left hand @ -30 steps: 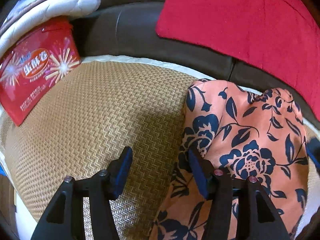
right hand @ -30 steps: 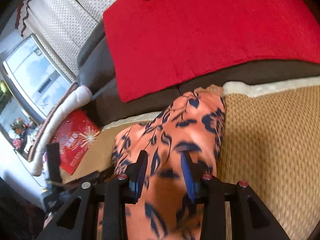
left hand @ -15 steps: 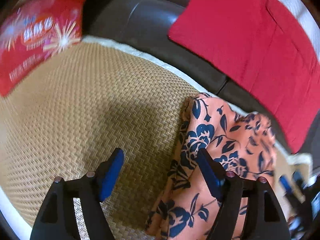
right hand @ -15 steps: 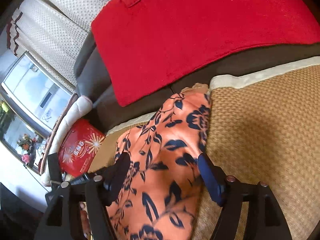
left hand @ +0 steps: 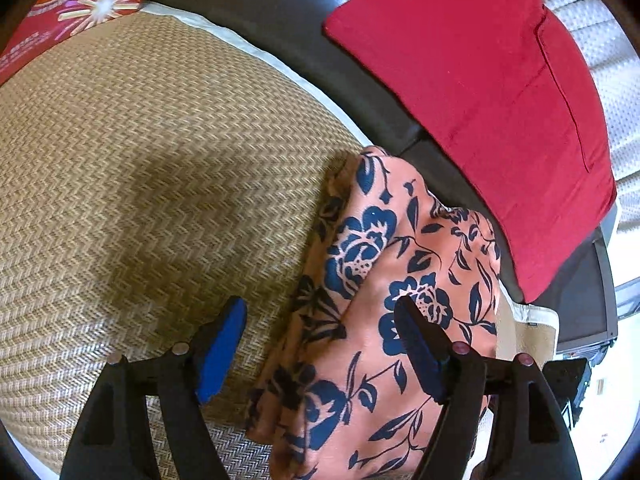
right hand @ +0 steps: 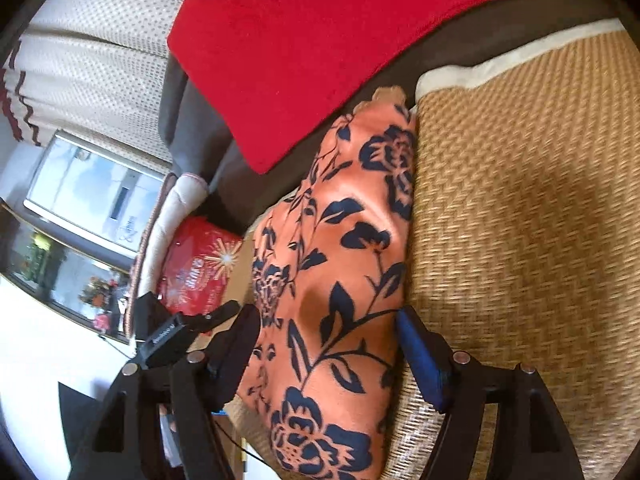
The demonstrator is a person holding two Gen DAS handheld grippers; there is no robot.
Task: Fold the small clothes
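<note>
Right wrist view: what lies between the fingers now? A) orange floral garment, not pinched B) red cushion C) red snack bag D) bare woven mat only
A: the right gripper is open, its fingers spread either side of the orange floral garment lying on the woven mat, with gaps on both sides.

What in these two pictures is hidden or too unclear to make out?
- Orange floral garment: its near end runs off the bottom edge in both wrist views, so its type stays unclear.
- Red box: cut off by the top-left edge in the left view; partly hidden behind the left gripper in the right view.
- Box lettering: too small and blurred to read.
- Woven mat: blurred in the right view.
</note>
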